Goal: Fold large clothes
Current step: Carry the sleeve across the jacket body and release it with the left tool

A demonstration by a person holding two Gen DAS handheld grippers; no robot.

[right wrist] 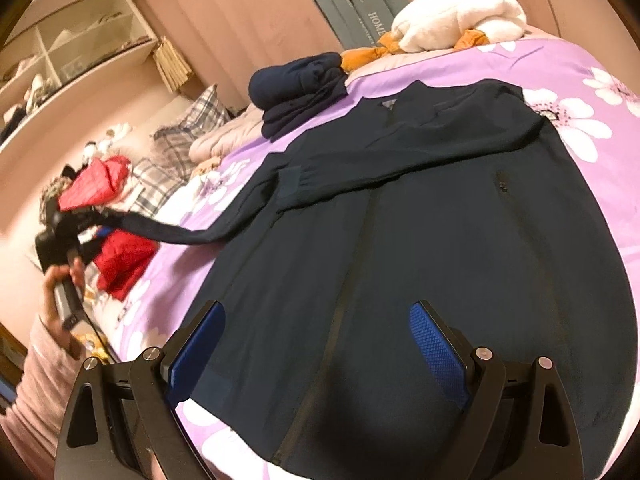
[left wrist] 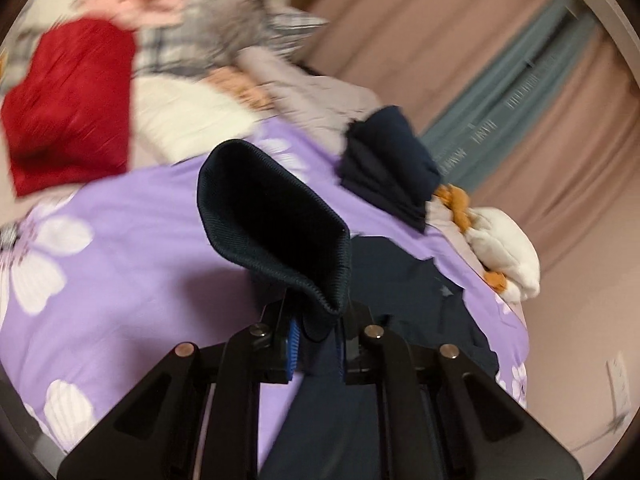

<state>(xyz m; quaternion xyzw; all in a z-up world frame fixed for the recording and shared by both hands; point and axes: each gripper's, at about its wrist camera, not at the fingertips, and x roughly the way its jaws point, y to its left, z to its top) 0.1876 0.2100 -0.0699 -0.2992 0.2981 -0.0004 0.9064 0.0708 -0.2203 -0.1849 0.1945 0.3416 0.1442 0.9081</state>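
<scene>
My left tongs [left wrist: 316, 330] are pinched tight on the ribbed cuff [left wrist: 276, 220] of the navy jacket [right wrist: 420, 232], its sleeve [right wrist: 192, 234] stretched out toward nine o'clock off the bed [right wrist: 580, 76]. My right tongs [right wrist: 316, 344] gape wide, holding nothing, over the jacket's hem. The jacket lies flat on the purple floral bedspread, a folded navy garment [right wrist: 298, 88] at its eleven o'clock.
</scene>
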